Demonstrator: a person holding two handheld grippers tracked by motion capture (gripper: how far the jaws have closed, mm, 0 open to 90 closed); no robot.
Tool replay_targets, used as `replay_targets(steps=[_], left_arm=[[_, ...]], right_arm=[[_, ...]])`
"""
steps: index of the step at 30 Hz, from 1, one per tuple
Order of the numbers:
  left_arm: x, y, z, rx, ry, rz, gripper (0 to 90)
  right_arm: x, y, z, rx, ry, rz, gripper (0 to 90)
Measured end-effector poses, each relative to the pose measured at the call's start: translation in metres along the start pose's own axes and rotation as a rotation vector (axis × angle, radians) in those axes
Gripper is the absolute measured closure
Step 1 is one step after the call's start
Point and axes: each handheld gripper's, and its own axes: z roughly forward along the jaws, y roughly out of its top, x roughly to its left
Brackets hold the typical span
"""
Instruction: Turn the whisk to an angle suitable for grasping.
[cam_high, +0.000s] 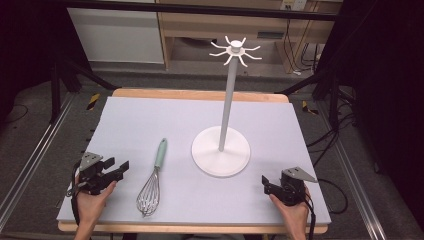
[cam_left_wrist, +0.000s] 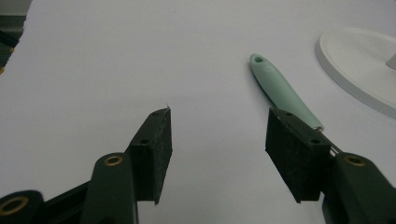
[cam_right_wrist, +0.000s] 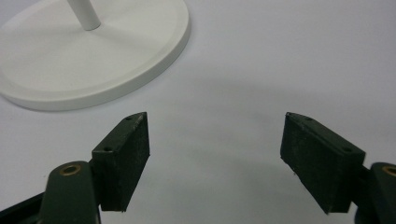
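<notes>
I've got both grippers low at the near edge of the table (cam_high: 150, 115), one at each corner, and nothing in either.

My left gripper (cam_high: 119, 169) sits at the near left, jaws spread wide with only bare mat between the pads. In its own view (cam_left_wrist: 217, 140) the whisk (cam_left_wrist: 285, 95) lies just beyond the right-hand jaw, the mint handle running away from me, its hanging hole at the far end. That jaw overlaps the spot where handle meets wire, but I can't tell whether it touches.

From above, the whisk (cam_high: 152, 182) lies flat between the left gripper and the stand (cam_high: 221, 150), handle pointing away, wire head toward me, near the front edge. It is close to the stand's base but apart from it.

My right gripper (cam_high: 266, 184) is at the near right, jaws wide apart too, empty. In its own view (cam_right_wrist: 215, 158) it looks over bare mat, with the white base (cam_right_wrist: 93, 56) ahead to the left and well clear of the pads.

The stand is upright mid-table, its hooks fanned out at the top.
</notes>
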Motion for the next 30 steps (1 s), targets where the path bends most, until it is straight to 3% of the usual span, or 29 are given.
replay_targets(steps=[18, 30], left_arm=[[-0.03, 0.01, 0.003, 0.016, -0.066, 0.046, 43.2], [-0.048, 0.019, 0.009, 0.06, -0.093, 0.088, 44.4]], right_arm=[[0.003, 0.002, 0.0, -0.014, 0.006, -0.01, 24.6], [0.006, 0.003, 0.001, -0.003, 0.01, -0.012, 25.6]])
